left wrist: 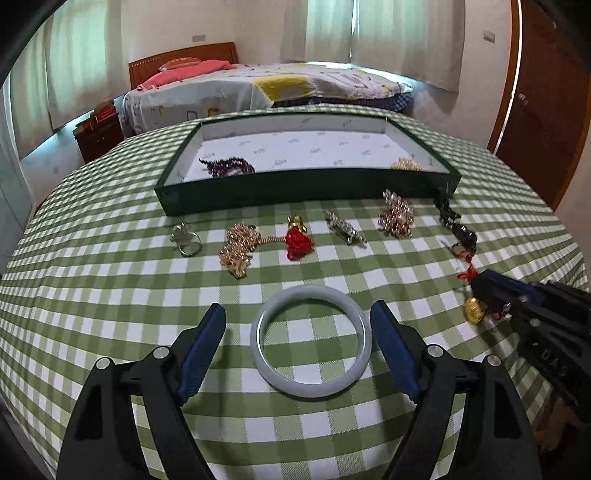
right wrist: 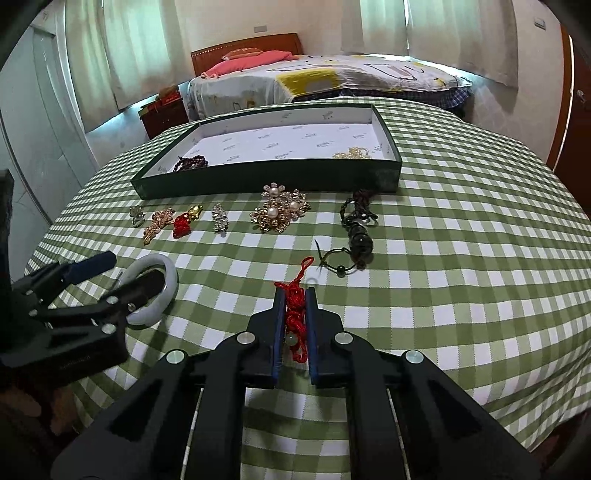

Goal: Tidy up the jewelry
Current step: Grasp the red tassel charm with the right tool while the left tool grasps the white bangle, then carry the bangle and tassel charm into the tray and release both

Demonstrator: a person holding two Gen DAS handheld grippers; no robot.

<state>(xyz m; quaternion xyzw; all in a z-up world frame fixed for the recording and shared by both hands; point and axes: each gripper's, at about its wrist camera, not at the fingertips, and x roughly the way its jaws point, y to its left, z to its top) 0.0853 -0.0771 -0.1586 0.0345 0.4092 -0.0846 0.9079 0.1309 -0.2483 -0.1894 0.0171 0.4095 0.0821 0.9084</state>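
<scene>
Our left tongs (left wrist: pixel 297 332) stand wide around a pale jade bangle (left wrist: pixel 311 340) on the green-checked table (left wrist: pixel 110 295), not yet gripping. Our right tongs (right wrist: pixel 294 301) pinch a red knotted cord charm (right wrist: pixel 295 314); next, we judge, both go into the shallow green tray (left wrist: pixel 295 192).

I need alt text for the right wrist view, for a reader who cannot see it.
The right gripper is shut on a red knotted cord charm over a green checked tablecloth. Ahead, brooches lie before a shallow green tray; at left, the left gripper's open jaws straddle a pale bangle.

A home bedroom: a made bed (left wrist: pixel 258 88) with wooden headboard (left wrist: pixel 181 61) and pink pillow (left wrist: pixel 192 70) at upper centre, pale curtains (left wrist: pixel 388 33) behind, a wooden nightstand (left wrist: pixel 98 138) at left, a door (left wrist: pixel 543 122) at right
</scene>
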